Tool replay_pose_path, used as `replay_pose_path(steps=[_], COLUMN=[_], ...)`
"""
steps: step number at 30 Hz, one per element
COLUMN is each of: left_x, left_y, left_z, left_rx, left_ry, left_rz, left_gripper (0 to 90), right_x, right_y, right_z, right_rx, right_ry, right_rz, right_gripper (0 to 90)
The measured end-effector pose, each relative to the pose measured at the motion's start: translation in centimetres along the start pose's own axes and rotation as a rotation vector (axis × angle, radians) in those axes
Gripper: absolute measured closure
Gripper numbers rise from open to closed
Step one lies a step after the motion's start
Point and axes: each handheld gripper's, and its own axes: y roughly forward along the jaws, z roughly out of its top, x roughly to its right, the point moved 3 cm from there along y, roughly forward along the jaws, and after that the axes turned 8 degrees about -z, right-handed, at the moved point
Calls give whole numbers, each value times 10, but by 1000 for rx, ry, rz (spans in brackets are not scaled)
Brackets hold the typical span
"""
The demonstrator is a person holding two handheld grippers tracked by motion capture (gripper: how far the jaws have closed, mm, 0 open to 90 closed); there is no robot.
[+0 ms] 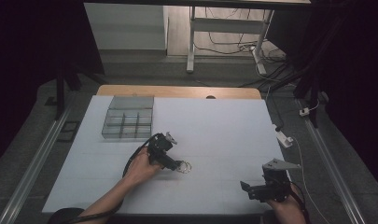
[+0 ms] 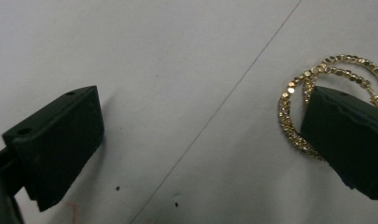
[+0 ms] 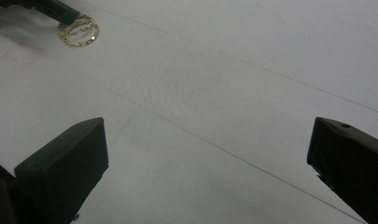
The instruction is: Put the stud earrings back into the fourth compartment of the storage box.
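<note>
White surface [image 1: 214, 126] — gold bangles [image 2: 296, 116] beside the spread left tool [image 1: 176, 164].
Light, thin, slippery rings: pinch one rim; right tool [image 1: 252, 189] also spread, well apart.

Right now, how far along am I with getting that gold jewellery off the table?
Nothing looks finished: the clear divided box appears empty. In hand: the left gripper is at the gold rings, jaws wide open, one jaw over them. The right gripper is open, apart. Left: closing on the rings and lifting, probably towards the box.
</note>
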Motion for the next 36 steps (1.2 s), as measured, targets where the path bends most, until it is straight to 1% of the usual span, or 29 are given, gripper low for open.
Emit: replay_pose_path(steps=[4, 6, 9, 11, 13, 17, 22, 23, 24, 26, 28, 32, 34, 36], left_x=[0, 1, 0, 0, 2, 7, 18, 20, 20, 19, 17, 10, 7, 6], left_y=[0, 0, -2, -5, -9, -14, -14, -14, -13, -14, -14, -14, -14, -15], left_z=[0, 2, 5, 7, 8, 6, 3, 3, 2, 3, 2, 2, 2, 3], left_rx=[-4, -21, -57, -83, -91, -83, -74, -69, -68, -71, -59, -30, -35, -32], left_ry=[10, 8, 16, 28, 45, 82, 122, 121, 116, 103, 76, -12, -30, -38], left_rz=[2, -5, -15, -24, -33, -44, -70, -74, -68, -76, -100, -166, -188, -182], left_gripper=[0, 9, 49, 96, 195, 456, 772, 834, 861, 863, 865, 866, 866, 866], right_x=[0, -1, -1, 0, 0, 0, -1, -1, -1, -1, -1, -1, -1, -1], right_y=[0, 0, 1, 1, 1, 1, 1, 1, 1, 1, 1, 1, 1, 0], right_z=[0, 0, 0, 0, 0, 0, 0, 0, 0, 0, 0, 0, 0, 0], right_rx=[1, 0, -2, -2, -2, -6, -5, -6, -6, -7, -6, -5, -5, -4], right_ry=[-1, -2, -1, -1, 0, 0, -5, -4, -4, -7, -8, -7, -7, -9], right_rz=[0, -1, -3, -4, -6, -6, -9, -9, -7, -8, -7, -7, -6, -6], right_gripper=[0, 0, 0, 0, 0, 0, 0, 0, 0, 0, 0, 0, 0, 0])
